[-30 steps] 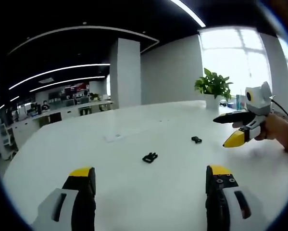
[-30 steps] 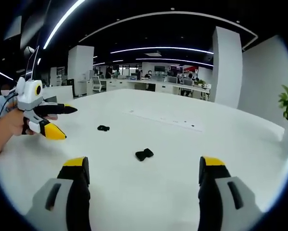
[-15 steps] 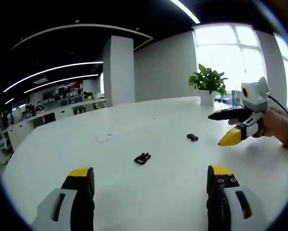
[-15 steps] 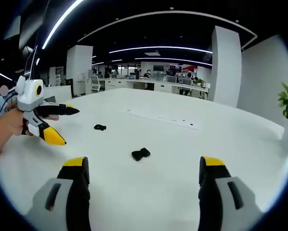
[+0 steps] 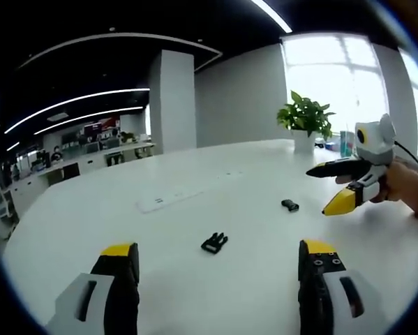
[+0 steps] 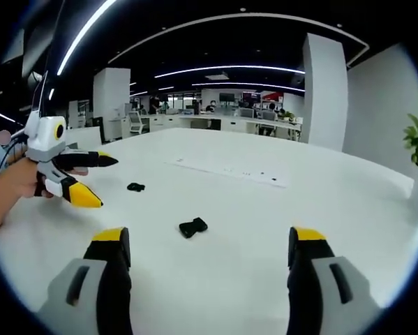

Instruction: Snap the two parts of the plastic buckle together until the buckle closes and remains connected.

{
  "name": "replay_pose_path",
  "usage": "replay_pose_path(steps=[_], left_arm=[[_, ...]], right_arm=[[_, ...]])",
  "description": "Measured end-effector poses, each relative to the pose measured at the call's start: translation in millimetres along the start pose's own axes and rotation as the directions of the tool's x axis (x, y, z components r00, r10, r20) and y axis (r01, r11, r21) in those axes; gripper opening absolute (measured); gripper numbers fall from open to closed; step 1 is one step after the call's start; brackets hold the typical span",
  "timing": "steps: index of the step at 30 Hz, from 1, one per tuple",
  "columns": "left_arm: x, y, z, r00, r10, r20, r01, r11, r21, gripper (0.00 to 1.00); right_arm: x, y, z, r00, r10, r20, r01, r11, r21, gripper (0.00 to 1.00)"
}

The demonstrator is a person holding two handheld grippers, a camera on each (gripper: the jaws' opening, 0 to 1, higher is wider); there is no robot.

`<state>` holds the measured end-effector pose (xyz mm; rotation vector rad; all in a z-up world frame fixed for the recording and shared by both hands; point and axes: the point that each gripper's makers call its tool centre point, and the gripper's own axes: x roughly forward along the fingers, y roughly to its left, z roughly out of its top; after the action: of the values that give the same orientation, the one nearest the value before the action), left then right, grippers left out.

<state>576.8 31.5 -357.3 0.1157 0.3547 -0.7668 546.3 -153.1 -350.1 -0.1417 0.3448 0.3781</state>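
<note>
The left hand-held gripper (image 5: pixel 219 262) hovers low over the white surface (image 5: pixel 195 286) with its jaws wide apart and nothing between them. The right hand-held gripper (image 6: pixel 207 262) is held the same way, wide and empty; in the left gripper view it shows at the right edge, gripped by a hand (image 5: pixel 407 188).

The two black buckle parts lie well apart on the surface: the pronged part (image 5: pixel 214 242) ahead of the left gripper, the smaller part (image 5: pixel 289 205) nearer the right one. A white power strip (image 5: pixel 174 197) lies farther back. A potted plant (image 5: pixel 306 118) stands by the bright window, with a white pillar (image 5: pixel 172 101) and office desks beyond.

Since a second ago both cameras have shifted a little; the parts lie unjoined as before.
</note>
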Motion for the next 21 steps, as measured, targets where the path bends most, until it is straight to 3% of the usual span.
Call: replay_pose_path(steps=[15, 21], left_arm=[[12, 6.6, 3.4, 1.000, -0.025, -0.004, 0.025, 0.999, -0.020, 0.95], [19, 11.0, 0.5, 0.999, -0.025, -0.027, 0.026, 1.000, 0.015, 0.96]], right_arm=[[12, 9, 5.6, 1.000, 0.013, 0.002, -0.013, 1.000, -0.010, 0.86], [21, 5, 9.8, 1.000, 0.004, 0.002, -0.004, 1.000, -0.009, 0.85]])
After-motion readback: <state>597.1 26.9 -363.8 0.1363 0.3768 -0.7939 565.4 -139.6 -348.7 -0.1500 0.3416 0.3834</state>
